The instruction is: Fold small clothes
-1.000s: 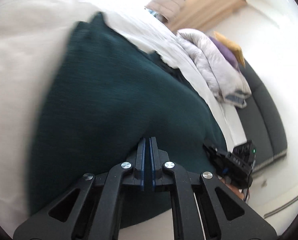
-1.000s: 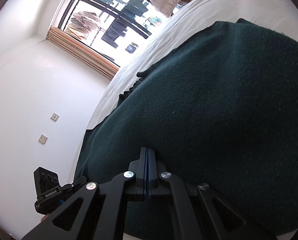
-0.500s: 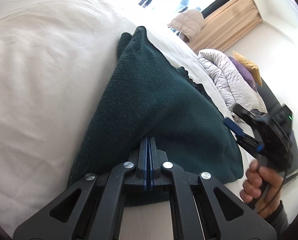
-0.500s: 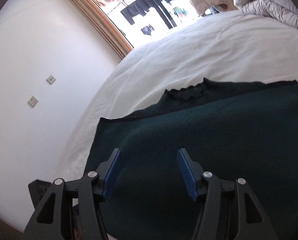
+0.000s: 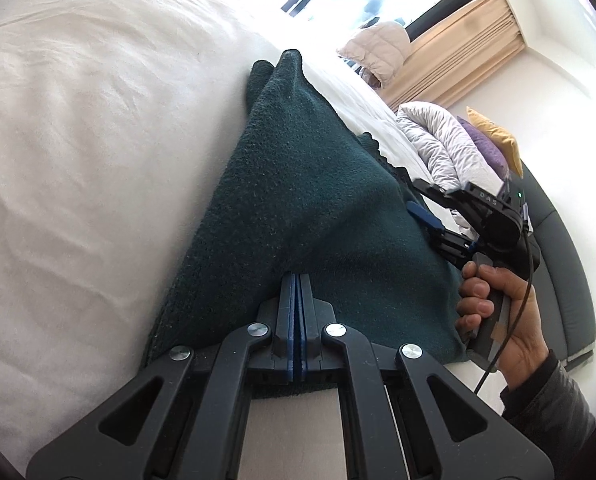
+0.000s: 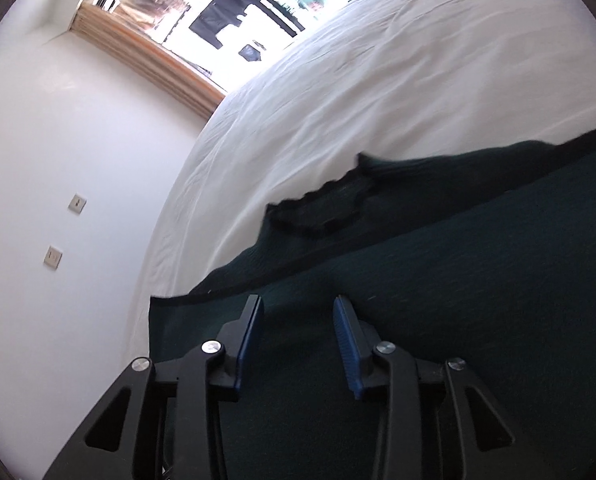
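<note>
Pinching the near edge of the garment (image 5: 314,200), my left gripper (image 5: 296,280) has its pads pressed together on the dark green knit. My right gripper (image 6: 298,328) hangs with its fingers spread over the same cloth, holding nothing; in the left view my right hand (image 5: 498,312) grips its handle at the garment's right side. The garment lies on the bed (image 5: 77,140), near its edge, and its lower part looks brought up over the rest, since a scalloped hem (image 6: 318,208) and a second layer show beyond the fold. I judge one fold made but not yet let go; smoothing and at least one more fold remain. Far right sit a duvet (image 5: 438,140) and cushions (image 5: 494,140), well apart. Nothing blocks the cloth.
</note>
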